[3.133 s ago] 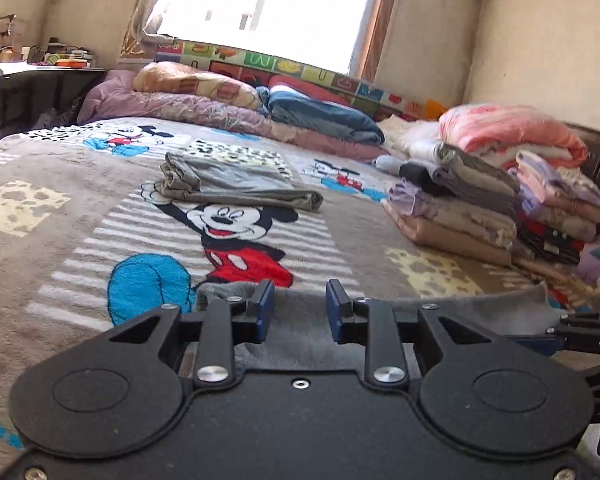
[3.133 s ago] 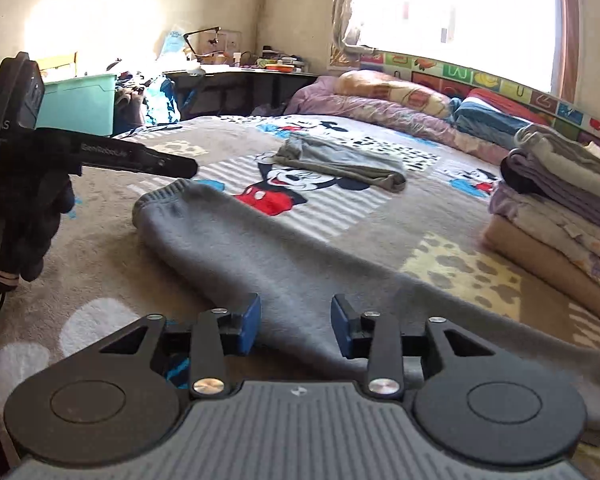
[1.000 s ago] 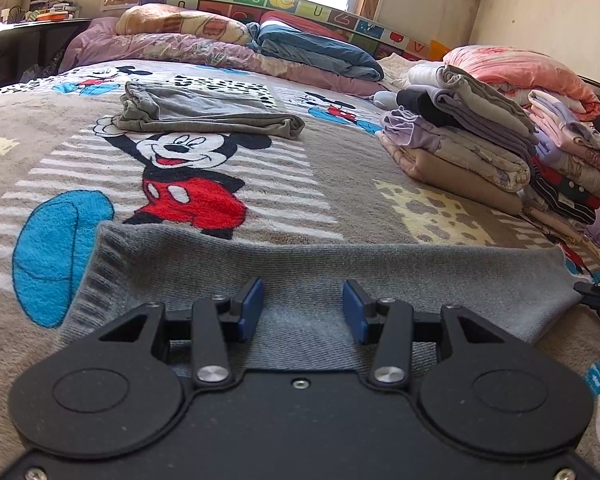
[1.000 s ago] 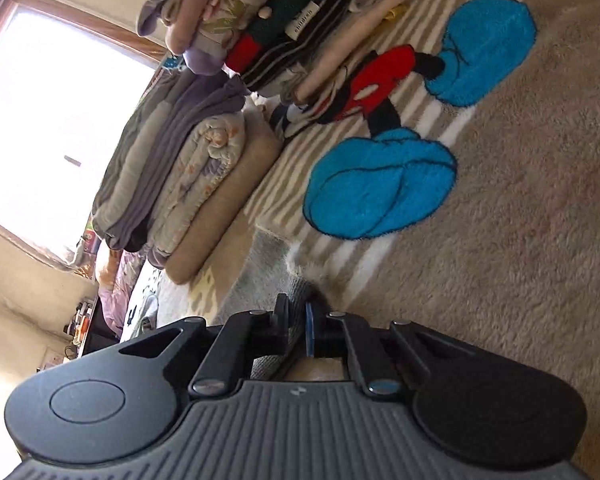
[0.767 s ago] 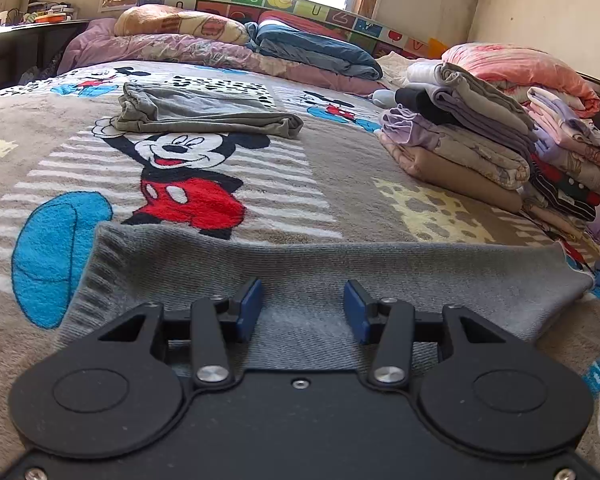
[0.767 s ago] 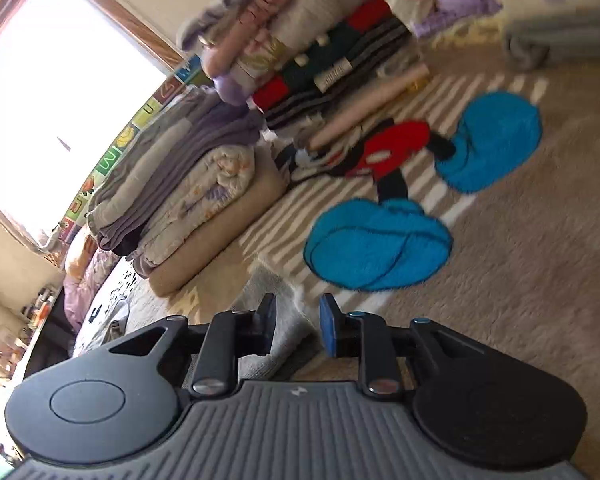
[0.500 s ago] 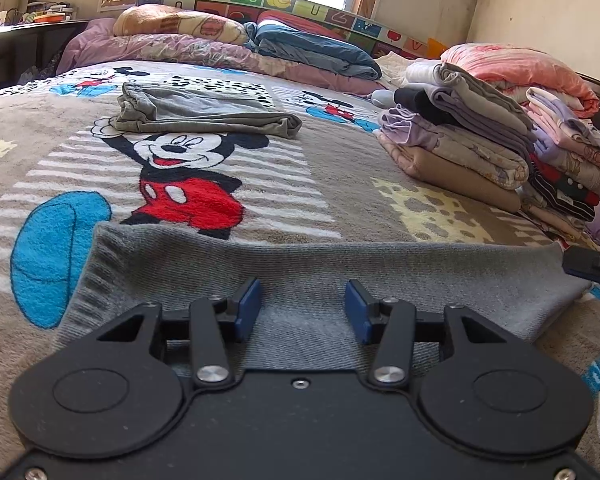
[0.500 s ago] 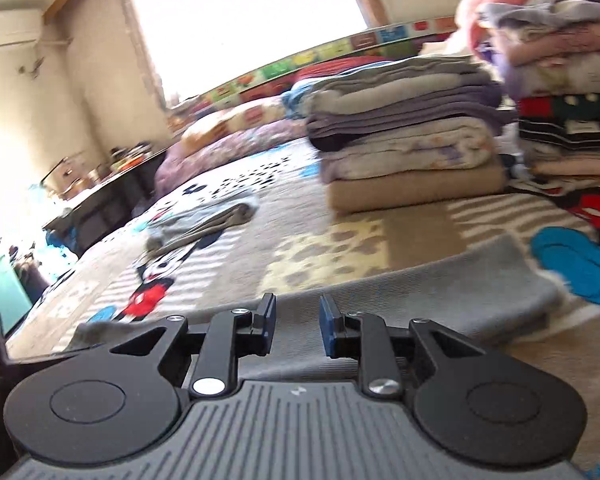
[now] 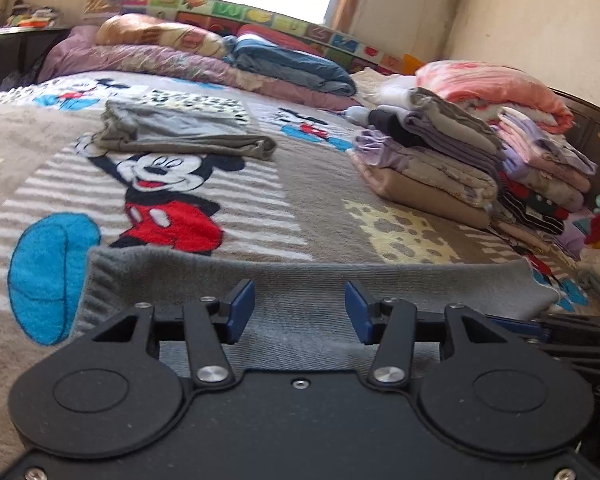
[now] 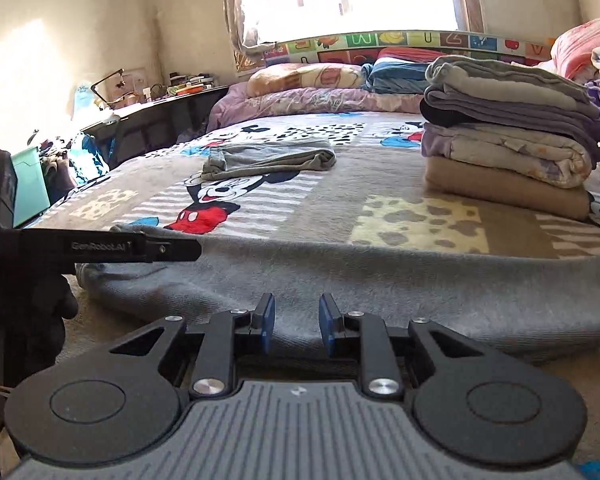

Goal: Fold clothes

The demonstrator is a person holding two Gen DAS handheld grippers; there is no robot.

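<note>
A grey garment (image 10: 380,280), folded into a long band, lay across the near edge of the bed (image 10: 400,184). The right gripper (image 10: 294,322), its jaws having just been opening, stood released above the band with nothing between them; the left gripper (image 9: 300,310) was likewise apart and empty. The step in hand appeared to be regrasping; the next fold would call for pinching both near corners together.

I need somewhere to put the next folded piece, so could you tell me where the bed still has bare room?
Free: the cartoon-mouse blanket between the grey knitted garment in front and the small folded grey garment behind. Crowded: the right side, with tall stacks of folded clothes.
</note>
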